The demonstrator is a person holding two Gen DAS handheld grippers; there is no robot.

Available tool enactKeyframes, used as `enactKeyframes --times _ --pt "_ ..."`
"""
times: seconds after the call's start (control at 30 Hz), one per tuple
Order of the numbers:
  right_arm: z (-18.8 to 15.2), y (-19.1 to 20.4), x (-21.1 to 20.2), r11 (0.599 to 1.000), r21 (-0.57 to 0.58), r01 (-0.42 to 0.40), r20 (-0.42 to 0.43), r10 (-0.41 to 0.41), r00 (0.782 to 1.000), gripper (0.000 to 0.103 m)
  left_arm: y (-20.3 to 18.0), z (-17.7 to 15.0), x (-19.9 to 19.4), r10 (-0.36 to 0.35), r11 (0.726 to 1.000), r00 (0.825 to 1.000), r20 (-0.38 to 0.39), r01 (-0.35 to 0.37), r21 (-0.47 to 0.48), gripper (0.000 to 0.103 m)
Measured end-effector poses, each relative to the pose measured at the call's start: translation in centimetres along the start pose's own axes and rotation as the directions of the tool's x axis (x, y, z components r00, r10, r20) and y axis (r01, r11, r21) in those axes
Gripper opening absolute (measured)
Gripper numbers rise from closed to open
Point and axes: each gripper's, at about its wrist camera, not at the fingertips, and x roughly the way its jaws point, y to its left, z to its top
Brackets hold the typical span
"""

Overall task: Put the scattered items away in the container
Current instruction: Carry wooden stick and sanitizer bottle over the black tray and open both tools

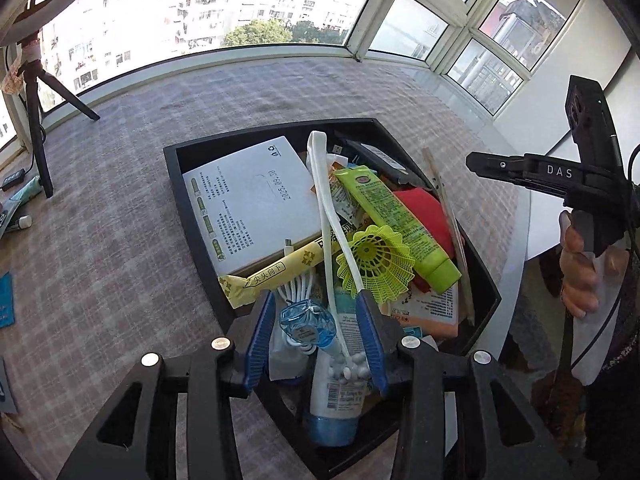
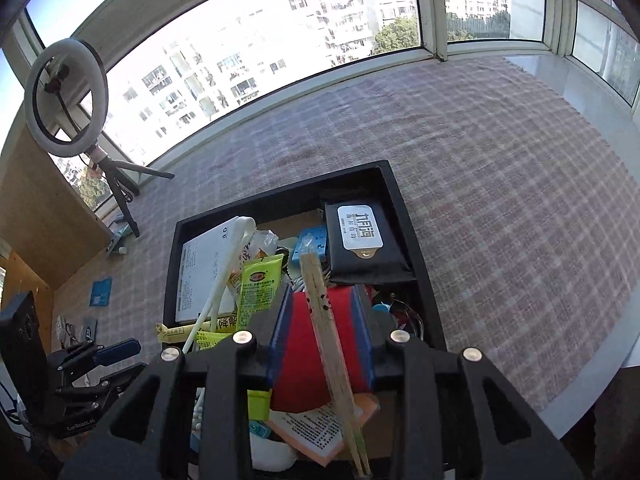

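Note:
The black tray (image 1: 182, 200) on the checked tablecloth is packed with items: a white box (image 1: 248, 200), a green tube (image 1: 396, 216), a yellow-green shuttlecock (image 1: 374, 264) and a long white stick (image 1: 320, 184). My left gripper (image 1: 316, 298) hangs open over the tray's near corner. A clear blue item (image 1: 306, 322) and a white tube (image 1: 336, 396) lie below its gap, untouched by the pads. My right gripper (image 2: 323, 292) is open over the tray (image 2: 408, 232). Wrapped wooden chopsticks (image 2: 324, 320) lie loose between its fingers on a red item (image 2: 298, 360). A black pouch (image 2: 362, 240) fills the far corner.
Loose items remain on the cloth at the left: a tube (image 1: 28, 192) and a blue packet (image 2: 100, 292). A ring light on a tripod (image 2: 66, 98) stands at the far left by the windows. The table's edge (image 2: 600, 380) curves close on the right.

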Motion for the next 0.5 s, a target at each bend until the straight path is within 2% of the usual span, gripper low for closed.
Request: enactKeyframes --times 0.23,0.5 --pt "0.0 1.0 -0.8 1.000 -0.017 -0.007 0.020 0.008 1.000 0.043 1.4 -0.4 -1.3 0.004 0.999 1.000 0.021 -0.003 -0.037 0.043" --pt "0.0 1.6 -1.2 1.000 -0.028 -0.009 0.031 0.010 0.999 0.045 3.3 -1.6 -2.7 0.016 0.996 0.999 0.037 -0.013 -0.085 0.043"
